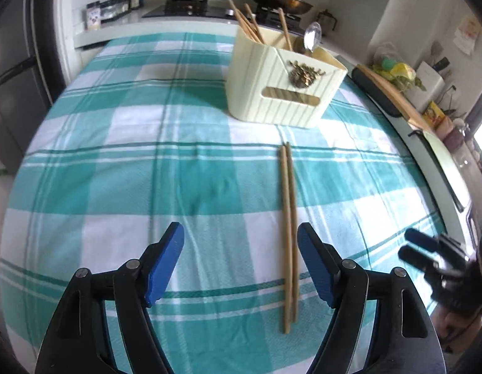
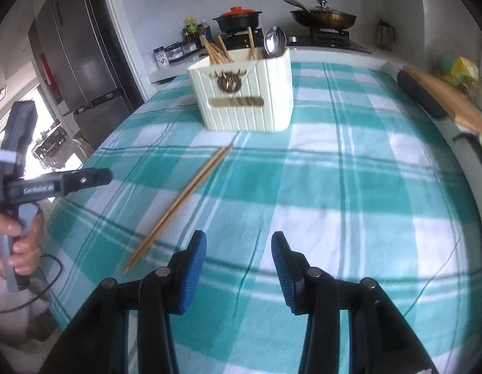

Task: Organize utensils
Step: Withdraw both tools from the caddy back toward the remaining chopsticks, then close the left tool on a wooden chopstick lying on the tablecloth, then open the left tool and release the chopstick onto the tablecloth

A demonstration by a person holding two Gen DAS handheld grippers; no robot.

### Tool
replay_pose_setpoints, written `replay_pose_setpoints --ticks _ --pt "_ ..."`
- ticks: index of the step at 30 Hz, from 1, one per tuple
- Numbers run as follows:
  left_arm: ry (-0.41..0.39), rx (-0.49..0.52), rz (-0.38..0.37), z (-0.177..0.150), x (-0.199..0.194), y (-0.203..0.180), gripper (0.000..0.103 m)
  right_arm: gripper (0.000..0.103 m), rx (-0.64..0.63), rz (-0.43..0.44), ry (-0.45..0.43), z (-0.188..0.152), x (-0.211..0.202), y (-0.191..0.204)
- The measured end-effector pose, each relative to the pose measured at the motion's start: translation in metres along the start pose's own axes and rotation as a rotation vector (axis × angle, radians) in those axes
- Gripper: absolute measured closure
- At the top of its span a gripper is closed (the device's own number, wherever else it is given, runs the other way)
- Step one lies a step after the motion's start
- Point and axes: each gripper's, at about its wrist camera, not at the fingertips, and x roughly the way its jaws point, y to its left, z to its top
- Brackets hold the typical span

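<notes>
While both grippers hover with jaws apart and empty, left gripper [image 1: 241, 249] wide, right gripper [image 2: 238, 258] narrower, two chopsticks [image 1: 289, 233] lie mid-table on the checked cloth [image 1: 147, 171], near the cream utensil holder [image 1: 281, 84].

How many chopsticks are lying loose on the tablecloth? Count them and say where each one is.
2. The chopsticks lie side by side, touching, on the tablecloth in front of the holder. More sticks stand inside the holder; those partly hide each other.
</notes>
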Motion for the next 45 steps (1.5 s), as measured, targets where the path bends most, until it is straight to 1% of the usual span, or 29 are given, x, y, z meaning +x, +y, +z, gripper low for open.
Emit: replay_pose_setpoints --ticks 3,5,7,9,10,12,15,16,18,20,21,22,24,27,30,32,34,36,39,41,43,45 --pt "0.029 0.089 0.023 0.001 0.029 -0.019 0.026 0.059 -0.014 -0.004 0.026 -0.018 -0.001 0.009" --pt "0.053 0.133 0.055 0.001 0.044 -0.027 0.026 0.059 -0.032 -0.022 0.015 -0.023 -0.009 0.014" --pt "0.065 0.166 0.091 -0.001 0.055 -0.034 0.026 0.059 -0.031 -0.008 0.001 -0.025 -0.016 0.016" --pt "0.075 0.193 0.134 -0.003 0.064 -0.038 0.026 0.059 -0.030 -0.005 -0.013 -0.027 -0.022 0.016" --pt "0.077 0.205 0.144 -0.004 0.067 -0.040 0.025 0.059 -0.033 -0.008 -0.016 -0.027 -0.023 0.016" --pt "0.067 0.211 0.143 -0.006 0.068 -0.042 0.025 0.059 -0.030 -0.015 -0.023 -0.027 -0.025 0.014" --pt "0.084 0.237 0.201 -0.006 0.074 -0.044 0.025 0.059 -0.007 -0.014 -0.037 -0.027 -0.028 0.008" --pt "0.070 0.233 0.198 -0.007 0.073 -0.044 0.027 0.059 0.001 -0.017 -0.040 -0.028 -0.029 0.005" --pt "0.075 0.225 0.173 -0.009 0.071 -0.046 0.040 0.059 0.013 -0.029 -0.047 -0.028 -0.029 0.001" --pt "0.083 0.225 0.136 -0.011 0.069 -0.054 0.072 0.059 0.018 -0.051 -0.055 -0.029 -0.030 -0.002" --pt "0.082 0.233 0.134 -0.013 0.069 -0.060 0.080 0.059 0.019 -0.063 -0.056 -0.029 -0.030 -0.004" --pt "0.082 0.235 0.128 -0.014 0.069 -0.066 0.097 0.059 0.019 -0.075 -0.056 -0.029 -0.030 -0.005" --pt "0.067 0.207 0.145 -0.017 0.070 -0.077 0.098 0.059 0.026 -0.086 -0.060 -0.028 -0.030 -0.008" --pt "0.051 0.167 0.114 -0.021 0.072 -0.096 0.098 0.059 0.047 -0.092 -0.077 -0.029 -0.034 -0.013" --pt "0.057 0.160 0.067 -0.027 0.073 -0.115 0.098 0.059 0.061 -0.102 -0.081 -0.032 -0.037 -0.019" --pt "0.039 0.158 0.093 -0.029 0.071 -0.117 0.098 0.059 0.068 -0.107 -0.080 -0.034 -0.038 -0.022" --pt "0.028 0.122 0.112 -0.029 0.067 -0.107 0.098 0.059 0.072 -0.113 -0.081 -0.037 -0.040 -0.025" --pt "0.011 0.087 0.167 -0.027 0.060 -0.091 0.098 0.059 0.076 -0.121 -0.078 -0.040 -0.041 -0.028" --pt "0.011 0.030 0.220 -0.027 0.055 -0.058 0.098 0.059 0.088 -0.125 -0.068 -0.043 -0.038 -0.032" --pt "0.018 -0.012 0.235 -0.031 0.051 -0.037 0.098 0.059 0.093 -0.121 -0.060 -0.045 -0.034 -0.033" --pt "0.008 -0.026 0.252 -0.036 0.044 -0.025 0.097 0.059 0.090 -0.117 -0.052 -0.045 -0.030 -0.031" --pt "0.007 -0.032 0.243 -0.039 0.041 -0.018 0.096 0.059 0.081 -0.115 -0.048 -0.044 -0.027 -0.027"
